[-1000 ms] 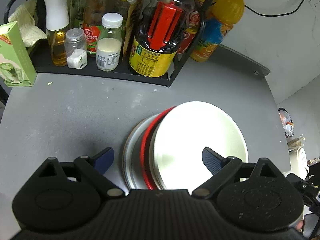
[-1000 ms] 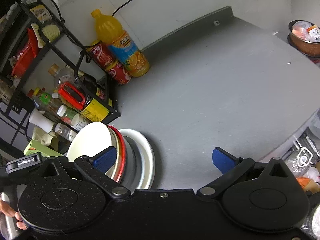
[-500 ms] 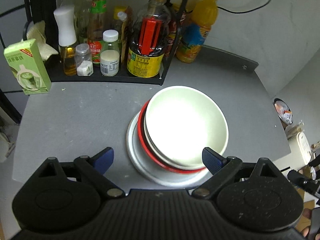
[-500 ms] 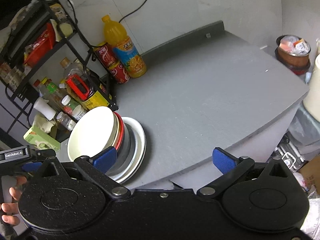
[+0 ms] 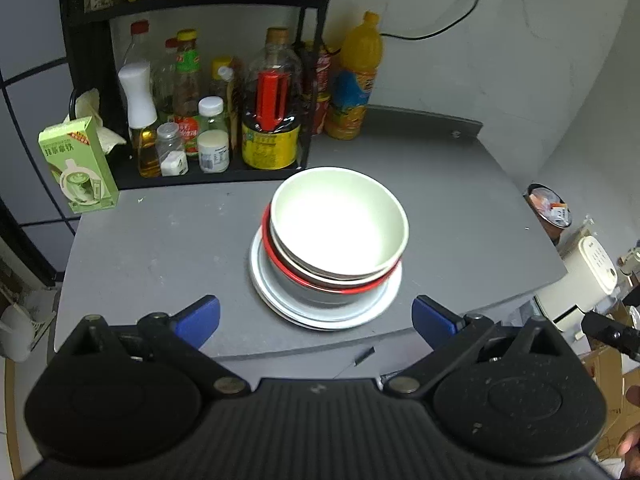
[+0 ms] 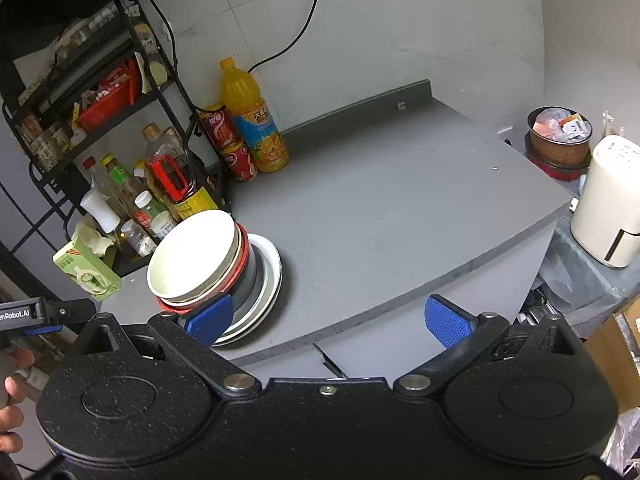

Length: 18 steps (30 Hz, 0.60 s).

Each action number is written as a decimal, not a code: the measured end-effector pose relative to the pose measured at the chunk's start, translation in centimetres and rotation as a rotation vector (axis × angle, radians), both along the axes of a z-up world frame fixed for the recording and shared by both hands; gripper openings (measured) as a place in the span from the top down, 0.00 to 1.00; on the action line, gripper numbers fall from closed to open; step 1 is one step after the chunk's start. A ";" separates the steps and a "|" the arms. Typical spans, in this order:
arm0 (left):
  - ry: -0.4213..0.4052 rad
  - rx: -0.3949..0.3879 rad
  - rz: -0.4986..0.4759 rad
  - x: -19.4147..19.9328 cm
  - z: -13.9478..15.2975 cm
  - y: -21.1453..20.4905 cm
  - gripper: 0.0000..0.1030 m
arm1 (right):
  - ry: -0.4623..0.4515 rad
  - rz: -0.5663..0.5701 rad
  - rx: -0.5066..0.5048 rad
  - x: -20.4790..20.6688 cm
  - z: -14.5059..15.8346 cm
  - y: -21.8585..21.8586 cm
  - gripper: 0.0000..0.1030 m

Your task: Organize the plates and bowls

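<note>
both grippers have backed away: left gripper and right gripper spread wide, empty. the nested bowls on white plates, frame centre, look organized.

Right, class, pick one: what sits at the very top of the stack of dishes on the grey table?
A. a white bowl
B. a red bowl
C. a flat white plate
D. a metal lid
A: the white bowl is uppermost, nested above the red-rimmed bowl, with the white plate at the bottom.
</note>
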<state>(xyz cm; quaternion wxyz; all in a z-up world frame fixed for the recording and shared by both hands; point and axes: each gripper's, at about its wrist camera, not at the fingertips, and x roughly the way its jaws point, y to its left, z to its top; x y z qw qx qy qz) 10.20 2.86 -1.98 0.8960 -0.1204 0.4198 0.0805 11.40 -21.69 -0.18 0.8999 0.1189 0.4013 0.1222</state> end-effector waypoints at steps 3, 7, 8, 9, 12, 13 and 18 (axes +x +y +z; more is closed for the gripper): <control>-0.020 0.006 -0.019 -1.0 0.4 -0.9 0.02 | -0.005 -0.007 -0.004 -0.9 0.3 -0.3 0.00; -0.031 0.013 -0.027 -1.9 0.7 -1.6 0.02 | -0.008 -0.016 -0.008 -1.9 0.7 -0.5 0.00; -0.034 0.017 -0.028 -2.1 0.8 -1.7 0.02 | -0.012 -0.017 -0.013 -2.2 0.8 -0.4 0.00; -0.037 0.021 -0.029 -2.3 0.9 -1.8 0.02 | -0.017 -0.015 -0.018 -2.3 0.9 -0.3 0.00; -0.057 0.017 -0.038 -3.1 1.5 -2.0 0.02 | -0.040 -0.011 -0.028 -3.0 1.4 -0.1 0.00; -0.067 0.016 -0.041 -3.3 1.8 -2.1 0.02 | -0.051 -0.009 -0.033 -3.2 1.6 0.0 0.00; -0.107 0.038 -0.055 -4.1 2.6 -2.6 0.02 | -0.093 -0.018 -0.065 -3.8 2.4 0.5 0.00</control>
